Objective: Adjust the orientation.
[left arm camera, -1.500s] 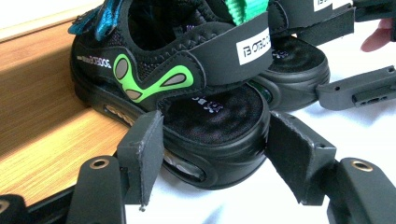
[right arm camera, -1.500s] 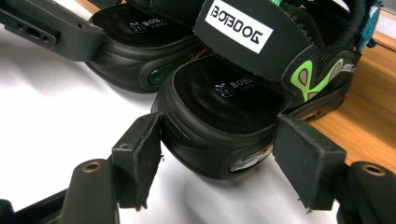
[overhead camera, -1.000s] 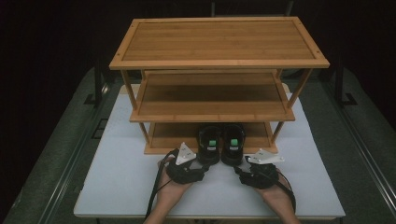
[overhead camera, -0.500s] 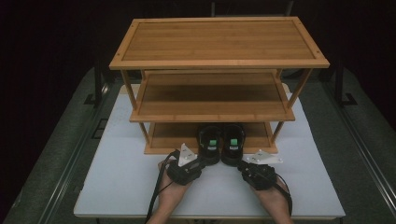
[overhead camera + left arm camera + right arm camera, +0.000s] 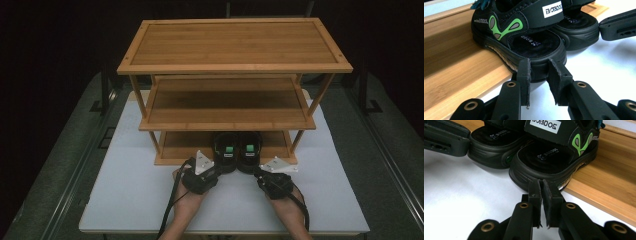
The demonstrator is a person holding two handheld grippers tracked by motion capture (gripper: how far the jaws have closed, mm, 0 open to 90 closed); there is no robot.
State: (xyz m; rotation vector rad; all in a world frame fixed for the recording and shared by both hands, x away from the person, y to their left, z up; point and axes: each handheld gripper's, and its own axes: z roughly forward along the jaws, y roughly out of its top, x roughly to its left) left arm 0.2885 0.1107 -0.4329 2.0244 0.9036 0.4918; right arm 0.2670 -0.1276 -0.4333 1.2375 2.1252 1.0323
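Since the earlier frame, both pairs of jaws have just been closing. Left hand-held gripper (image 5: 539, 68) now clamps the heel rim of the left sandal (image 5: 524, 37); right hand-held gripper (image 5: 541, 188) pinches the right sandal (image 5: 554, 157) heel. Both sandals sit unmoved, heels overhanging the rack's bottom shelf (image 5: 190, 145) above the bench (image 5: 125, 185).

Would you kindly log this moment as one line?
left gripper: fingers just closed on left sandal heel rim | right gripper: fingers just closed at right sandal heel | sandals on rack's bottom shelf
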